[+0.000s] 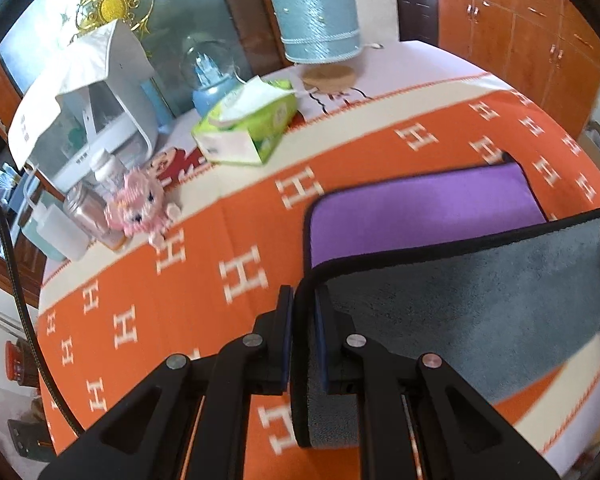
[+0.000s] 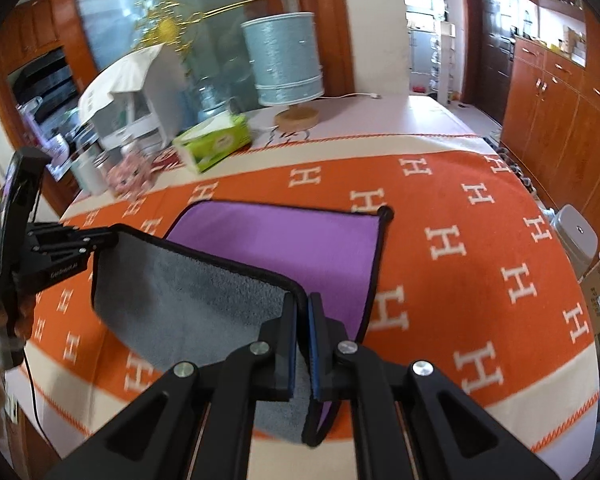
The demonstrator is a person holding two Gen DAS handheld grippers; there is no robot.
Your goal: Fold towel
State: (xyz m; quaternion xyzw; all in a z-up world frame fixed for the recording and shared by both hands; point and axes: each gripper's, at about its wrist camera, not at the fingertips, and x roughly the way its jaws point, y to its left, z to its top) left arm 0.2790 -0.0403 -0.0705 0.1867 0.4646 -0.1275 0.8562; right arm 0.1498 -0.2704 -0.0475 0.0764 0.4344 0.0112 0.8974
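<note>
- The left gripper [image 1: 304, 312] has its jaws almost closed, and they pinch the near left corner of the towel [image 1: 420, 216] by its black edge.
- The right gripper [image 2: 303, 312] does the same. Its jaws are squeezed onto the near right corner of the towel.
- The near edge of the towel is lifted up between the two grippers. You can see its grey side there.
- The far part of the towel lies flat on the orange blanket [image 2: 460, 216] that covers the bench. Its purple side faces up.
- I think the first fold is going on now. The near half is held up, ready to go over the far half.
- Next, both grippers should carry the near edge to the far edge together. The corners should line up before the jaws let go.
- The pictures are a bit blurry, so it looks like things are moving.
- Far on the left sit a green tissue box [image 1: 248, 120] and a small pink toy [image 1: 140, 204]. A blue lamp [image 2: 284, 64] stands at the far side, well apart from the towel.
</note>
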